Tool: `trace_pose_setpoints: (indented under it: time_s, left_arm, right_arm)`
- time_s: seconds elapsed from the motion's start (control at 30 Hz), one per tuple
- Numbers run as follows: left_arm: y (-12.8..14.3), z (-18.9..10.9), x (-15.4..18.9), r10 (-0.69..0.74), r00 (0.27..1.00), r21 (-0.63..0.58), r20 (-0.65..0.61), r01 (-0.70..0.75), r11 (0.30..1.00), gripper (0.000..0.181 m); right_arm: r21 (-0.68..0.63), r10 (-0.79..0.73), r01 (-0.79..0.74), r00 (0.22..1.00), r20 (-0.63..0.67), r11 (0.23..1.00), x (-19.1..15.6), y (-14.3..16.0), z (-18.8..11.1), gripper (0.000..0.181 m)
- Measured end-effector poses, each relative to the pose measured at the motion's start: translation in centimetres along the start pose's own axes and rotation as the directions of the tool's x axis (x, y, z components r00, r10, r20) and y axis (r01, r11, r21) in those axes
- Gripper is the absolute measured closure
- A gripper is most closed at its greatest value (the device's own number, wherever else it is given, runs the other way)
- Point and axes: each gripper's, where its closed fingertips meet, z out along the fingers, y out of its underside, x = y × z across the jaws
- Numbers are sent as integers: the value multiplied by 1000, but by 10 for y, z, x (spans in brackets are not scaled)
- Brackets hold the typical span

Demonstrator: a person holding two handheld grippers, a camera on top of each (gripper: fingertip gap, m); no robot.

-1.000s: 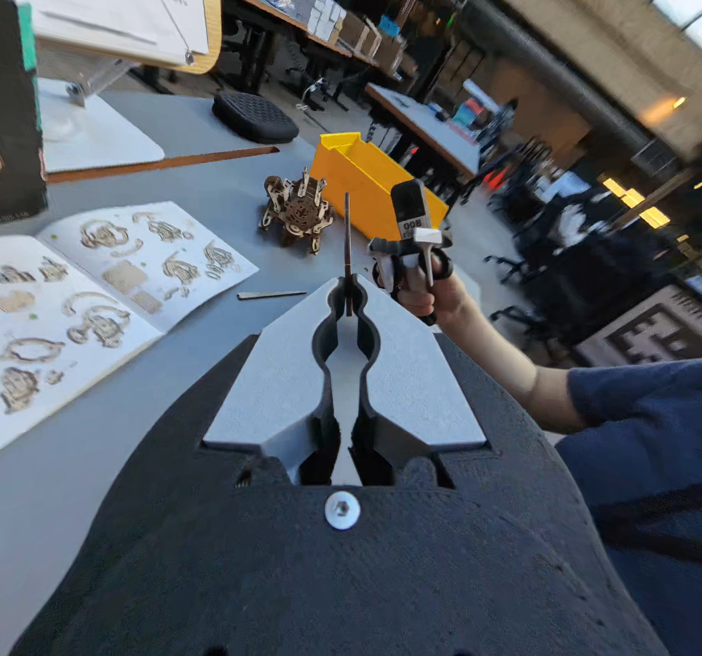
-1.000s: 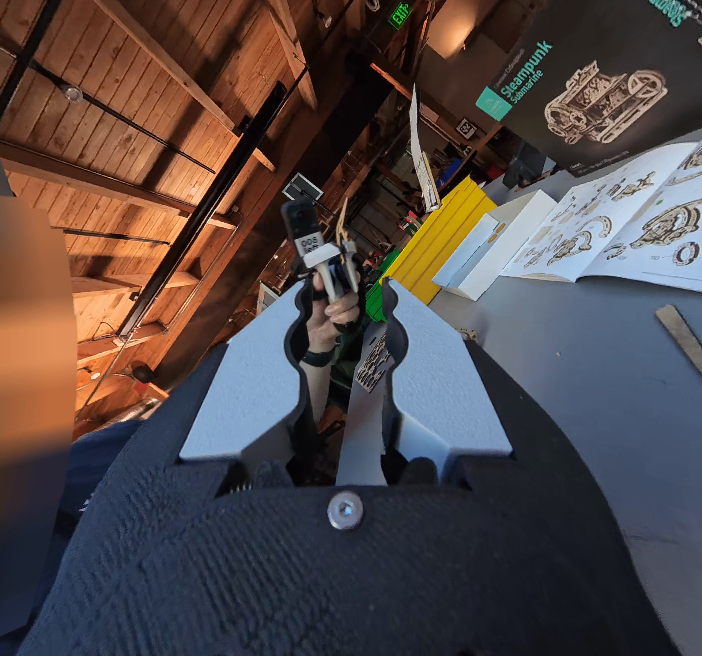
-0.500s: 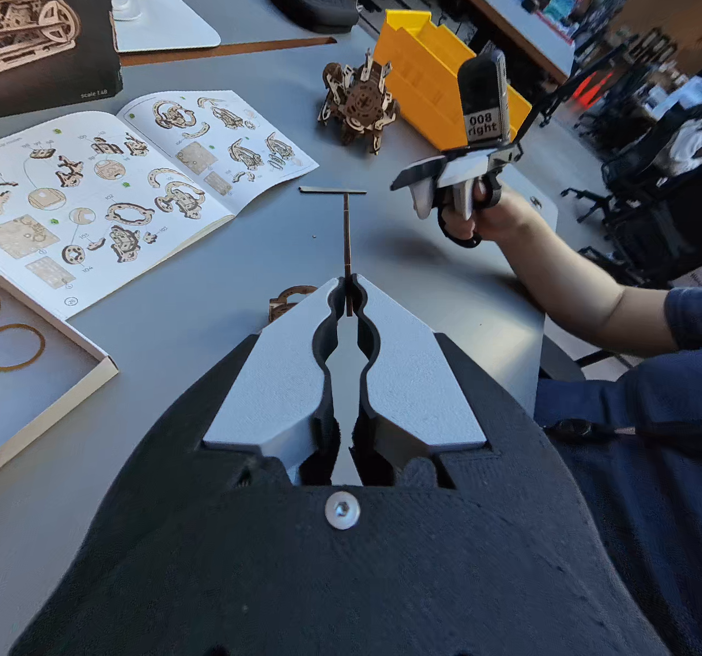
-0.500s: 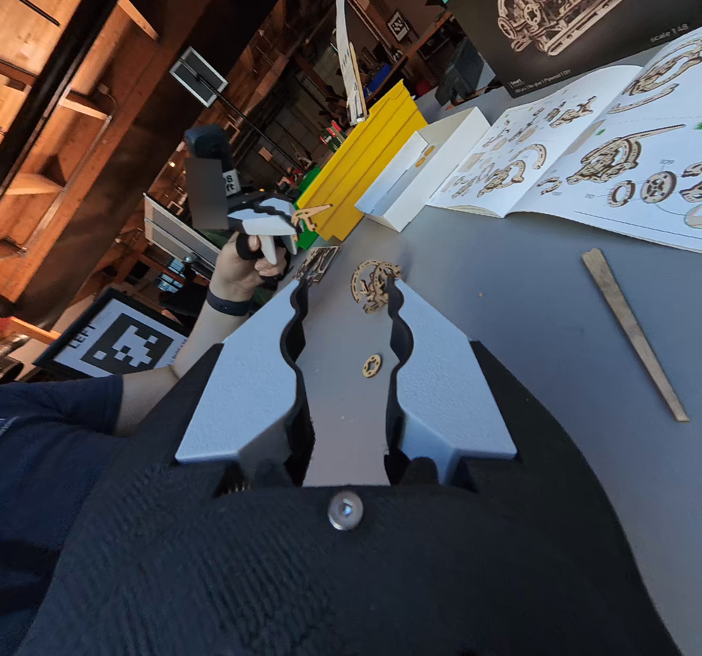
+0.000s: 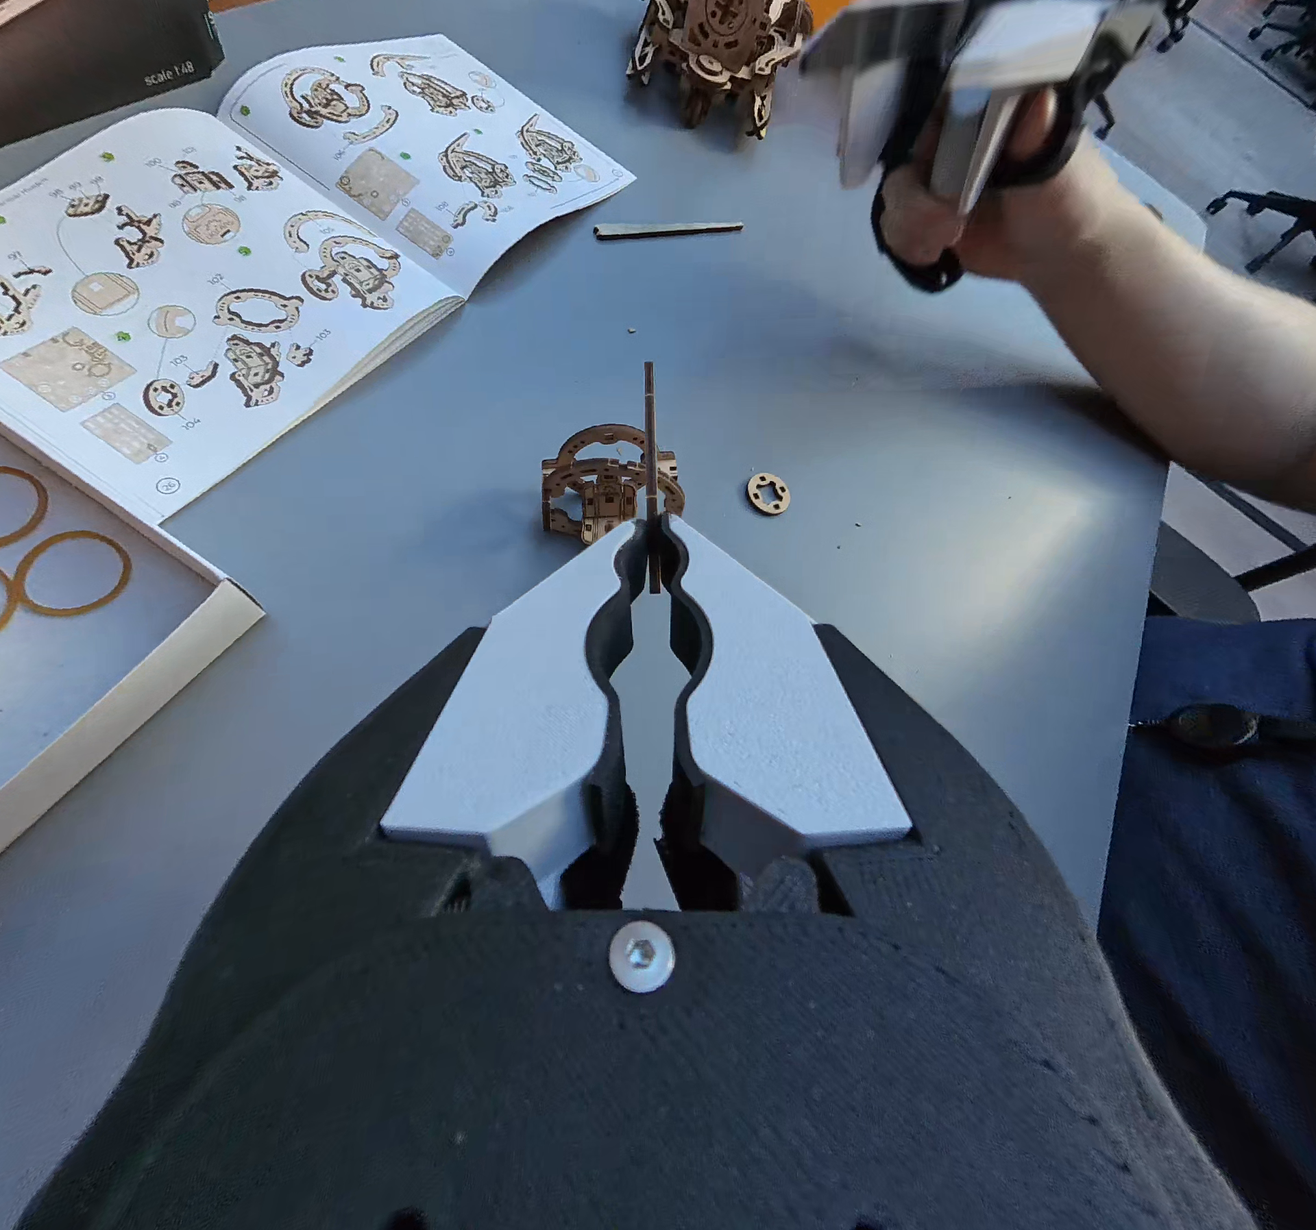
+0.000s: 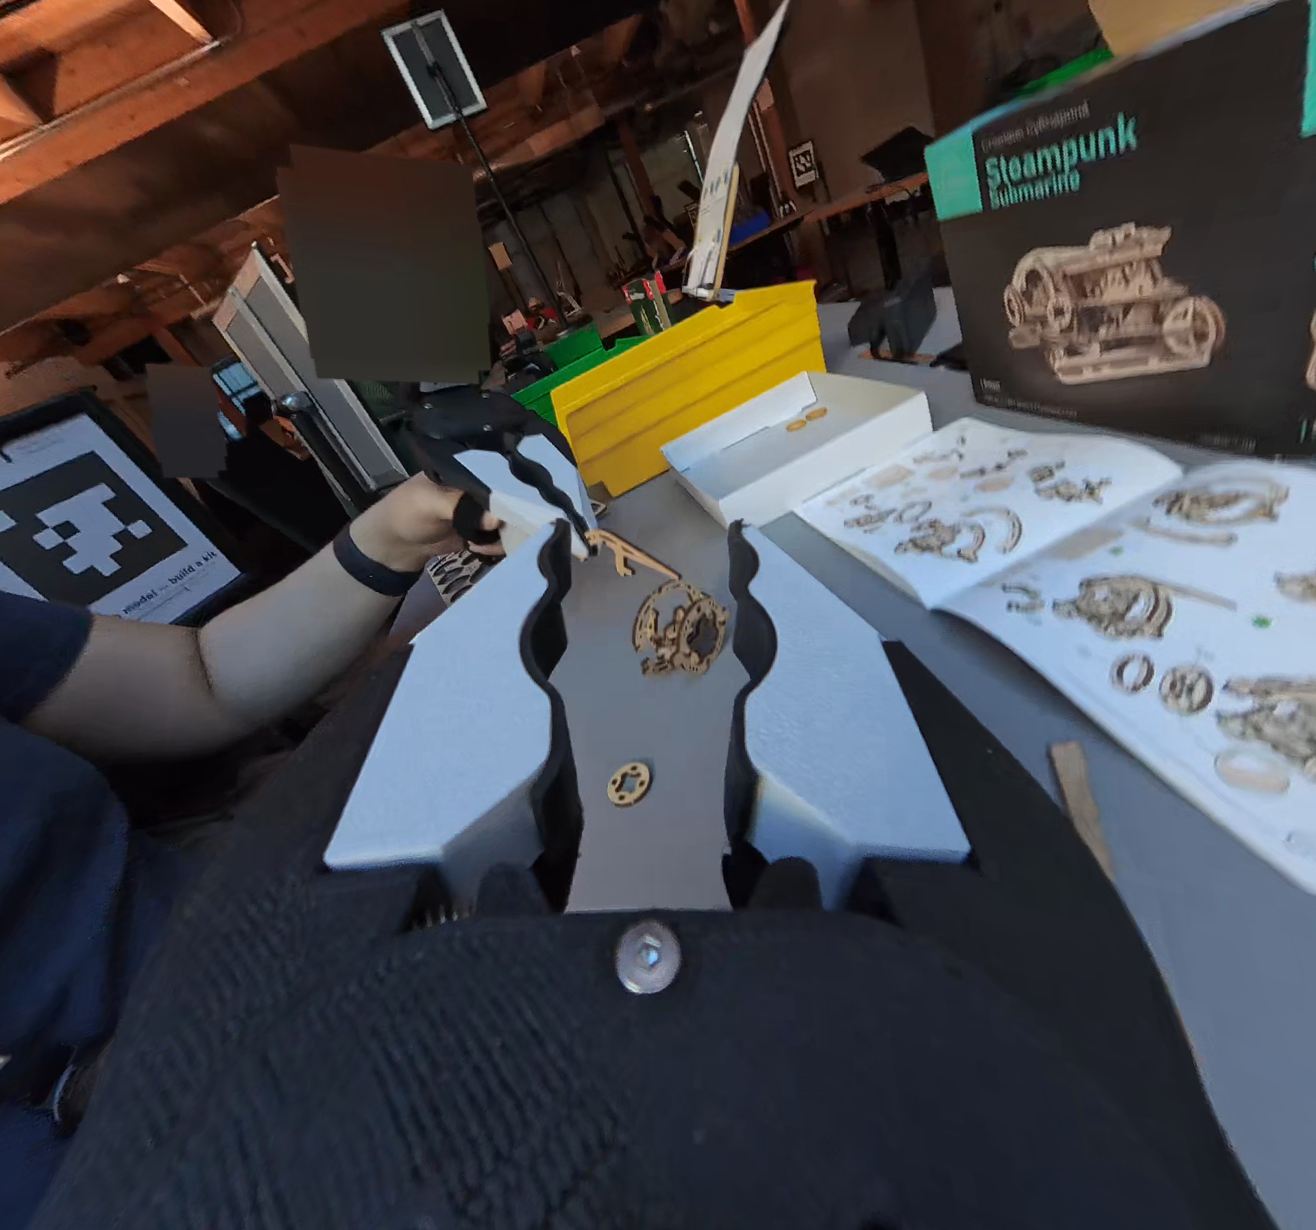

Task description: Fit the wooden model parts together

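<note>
My left gripper (image 5: 651, 530) is shut on a thin flat wooden part (image 5: 649, 441), seen edge-on and held above the grey table (image 5: 890, 591). Just beyond the fingertips a small wooden sub-assembly (image 5: 605, 491) rests on the table, with a small wooden ring (image 5: 768, 493) to its right. In the right wrist view my right gripper (image 6: 649, 541) is open and empty above the ring (image 6: 629, 783) and short of the sub-assembly (image 6: 680, 630). The left gripper (image 6: 580, 541) holds the flat part (image 6: 634, 559) there. The right gripper (image 5: 904, 188) shows blurred at upper right.
An open instruction booklet (image 5: 285, 235) lies at the left, with a white tray (image 5: 107, 662) of rings by it. A larger wooden model (image 5: 719, 21), a wooden stick (image 5: 669, 230) and a yellow bin (image 6: 698, 363) lie farther off. A dark kit box (image 6: 1139, 235) stands behind the booklet. Tip to tip, the grippers are about 15 cm apart.
Both grippers have tipped down and come in toward the table, so the sub-assembly and the ring now show between them. The left gripper still holds the flat part.
</note>
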Motion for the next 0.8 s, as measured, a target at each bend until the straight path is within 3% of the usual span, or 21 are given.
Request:
trace_pose_setpoints:
  time_s: [0.17, 0.23, 0.3, 0.4, 0.47, 0.53, 0.6, 0.67, 0.8]
  left_arm:
    - [-5, -7, 1, 8, 1000, -39, -11, -8, 999, 181]
    - [-8, -7, 0, 16, 1000, -63, -3, -16, 998, 181]
    - [-11, -5, 1, 23, 1000, -92, -4, -23, 995, 181]
    - [-15, 2, -2, 26, 1000, -132, 16, -24, 991, 181]
    - [-16, 6, -1, 28, 999, -154, 19, -25, 988, 181]
    - [-16, 9, -1, 44, 999, -183, 31, -37, 982, 181]
    - [-16, 11, -1, 62, 997, -205, 44, -51, 977, 181]
    - [-15, 13, -2, 69, 996, -228, 53, -55, 972, 181]
    - [-15, 19, -4, 63, 996, -253, 70, -44, 967, 181]
  right_arm:
    - [-105, -382, 383, 924, 35, 918, -21, -93, 3, 140]
    - [-121, -489, 492, 871, 56, 862, -32, -131, 6, 158]
    - [-93, -548, 565, 821, 163, 820, -51, -142, 20, 165]
    - [-197, -485, 590, 777, 402, 783, -65, -90, 58, 179]
    - [-359, -473, 638, 758, 449, 682, -47, -37, 76, 180]
    - [-408, -493, 707, 700, 517, 577, -33, 5, 84, 181]
    - [-476, -476, 701, 712, 517, 531, -16, 27, 93, 181]
    - [-529, -396, 656, 751, 529, 538, -13, 42, 96, 180]
    - [-515, -404, 682, 727, 556, 520, -6, 54, 103, 178]
